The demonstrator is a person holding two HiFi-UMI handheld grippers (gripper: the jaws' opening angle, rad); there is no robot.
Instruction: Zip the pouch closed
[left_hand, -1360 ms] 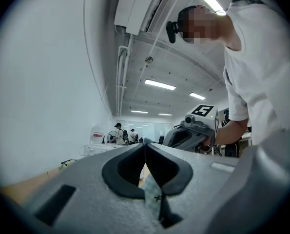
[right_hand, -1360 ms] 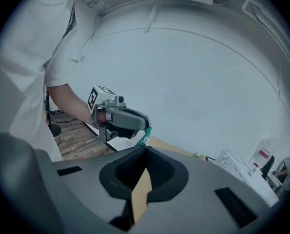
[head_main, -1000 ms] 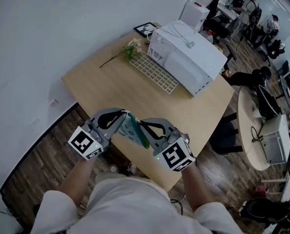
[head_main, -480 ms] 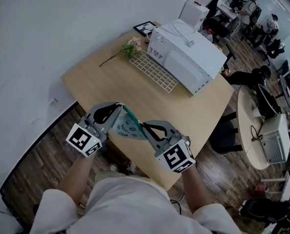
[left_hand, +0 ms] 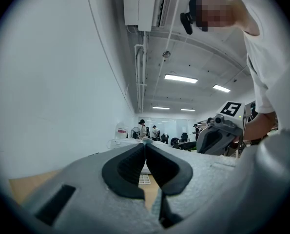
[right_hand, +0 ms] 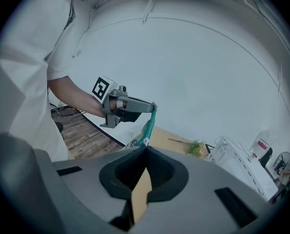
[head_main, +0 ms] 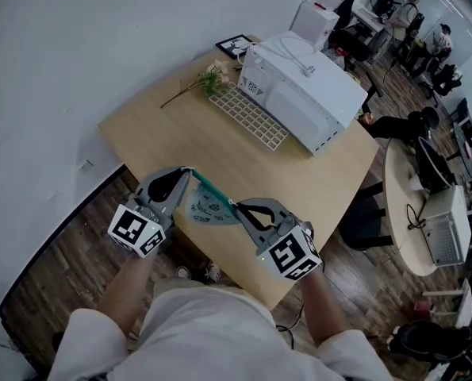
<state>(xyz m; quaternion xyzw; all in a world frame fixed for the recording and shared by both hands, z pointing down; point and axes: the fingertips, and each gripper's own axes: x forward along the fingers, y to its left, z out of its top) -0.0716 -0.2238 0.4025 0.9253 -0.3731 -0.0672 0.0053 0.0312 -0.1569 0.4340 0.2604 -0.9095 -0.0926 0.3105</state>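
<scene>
The light wooden table (head_main: 220,153) carries a white box-shaped machine (head_main: 307,94) and a white keyboard (head_main: 250,117) at its far side, both well apart from the work. The small pale fabric pouch with printed lettering and a teal zipper band (head_main: 208,206) hangs in the air over the table's near edge, stretched between the two grippers and not resting on the wood.

It looks light, thin and limp. It sags below the taut teal band, so it will likely fold or twist unless it is pulled straight. The sensible holds are the end of the zipper band for an anchor and the slider's pull for the closing stroke. The cloth itself would probably bunch.

The grey left gripper with its marker cube (head_main: 189,171) has its jaws pressed together on the far end of the teal band. Its own view shows only a pale scrap at the tips (left_hand: 145,141). The matching right gripper (head_main: 234,206) is likewise clamped, jaws fully together at the near end of the band. A small white tab (right_hand: 145,141) sits right at its tips, probably the zipper pull, though it is too small to be sure.
</scene>
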